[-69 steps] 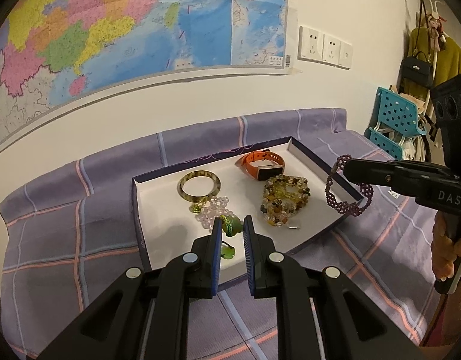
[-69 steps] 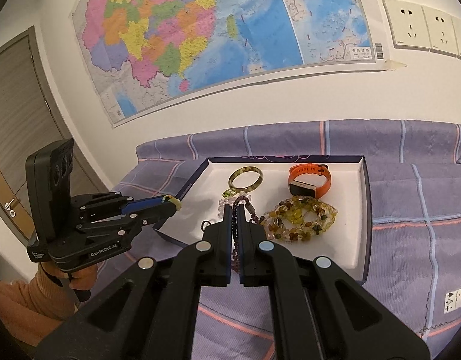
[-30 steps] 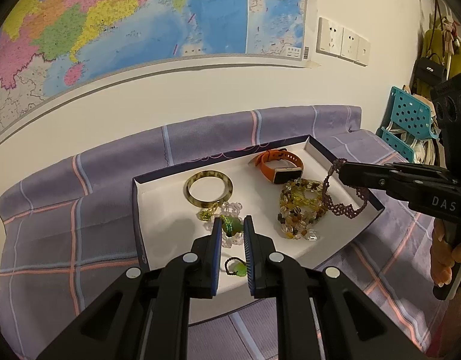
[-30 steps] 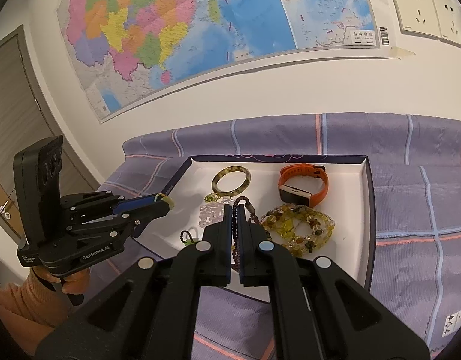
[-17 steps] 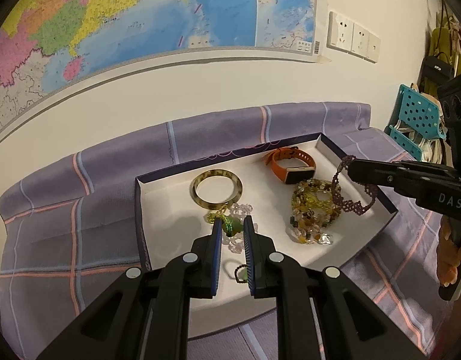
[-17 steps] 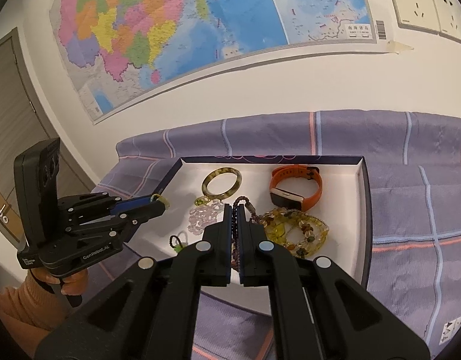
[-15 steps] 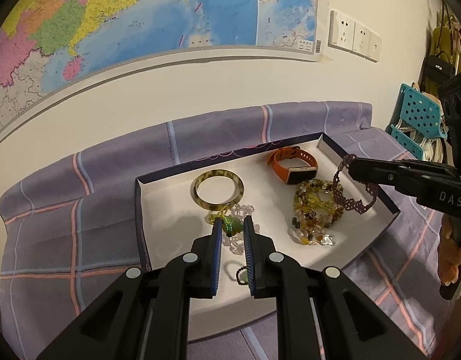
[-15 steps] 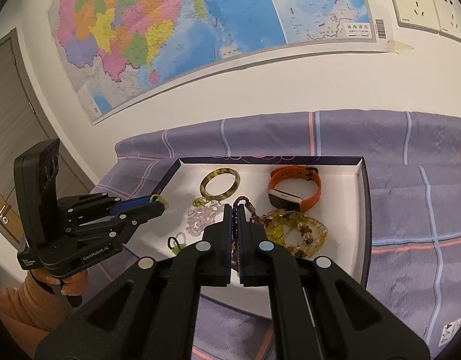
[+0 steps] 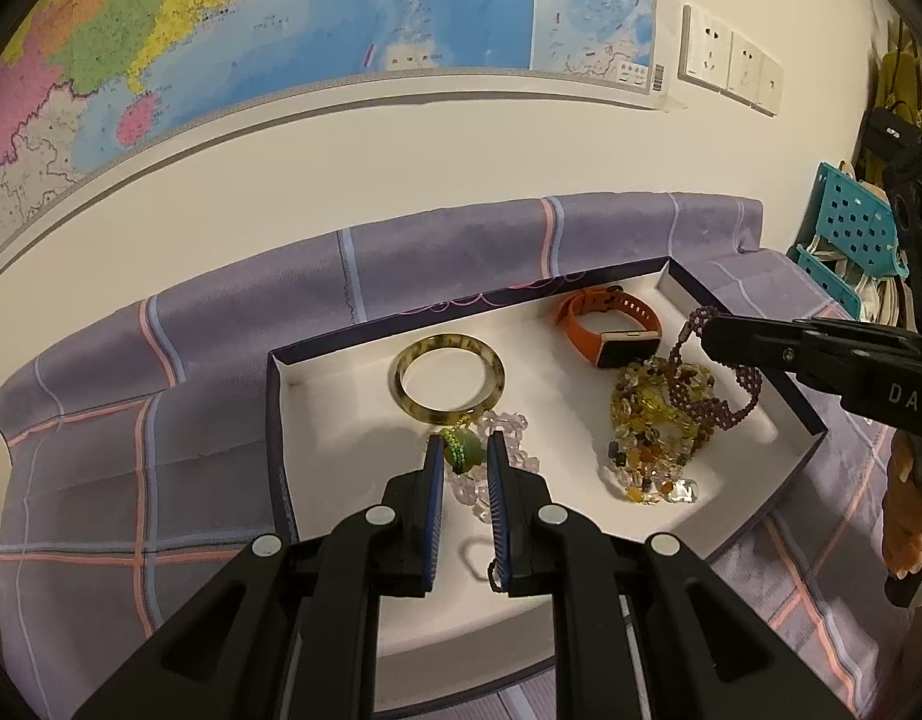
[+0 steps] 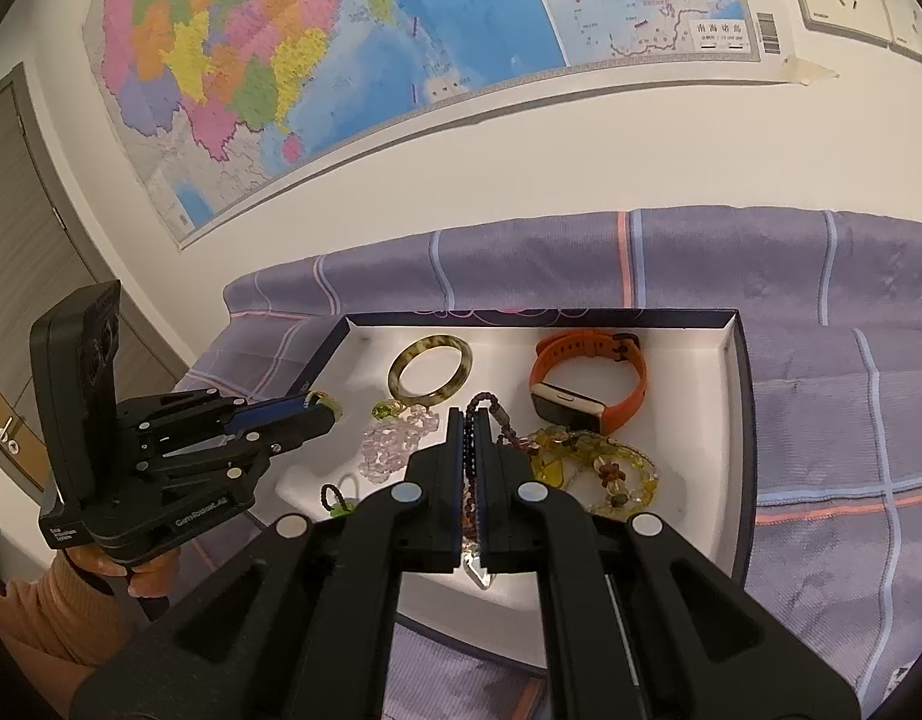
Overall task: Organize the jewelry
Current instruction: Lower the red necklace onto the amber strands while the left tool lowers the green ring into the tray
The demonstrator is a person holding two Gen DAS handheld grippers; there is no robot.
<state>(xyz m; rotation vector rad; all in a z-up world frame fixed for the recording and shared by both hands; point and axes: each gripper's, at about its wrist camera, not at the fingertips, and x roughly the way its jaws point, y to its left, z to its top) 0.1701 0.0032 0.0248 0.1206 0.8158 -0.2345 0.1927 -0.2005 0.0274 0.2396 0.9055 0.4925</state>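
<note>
A white-lined tray [image 9: 341,414] with dark rim sits on a purple checked cloth. In it lie an amber bangle [image 9: 449,376], an orange watch [image 9: 608,330], a yellow bead bracelet [image 9: 656,426] and a clear pink bead bracelet [image 10: 395,435]. My left gripper [image 9: 466,456] is shut on a green bead charm [image 9: 461,452] whose dark loop [image 10: 335,495] hangs below, over the tray's near left part. My right gripper [image 10: 473,426] is shut on a purple bead bracelet [image 9: 710,390] that hangs over the yellow beads.
The purple cloth [image 9: 161,450] covers the table up to the wall. A map [image 9: 281,30] and wall sockets [image 9: 731,63] are behind. A teal rack [image 9: 851,234] stands at the right, a door [image 10: 17,228] at the left.
Both grippers have moved in over the tray with their pieces still held. The purple bracelet now hangs over the yellow beads rather than beyond the tray's right rim.
</note>
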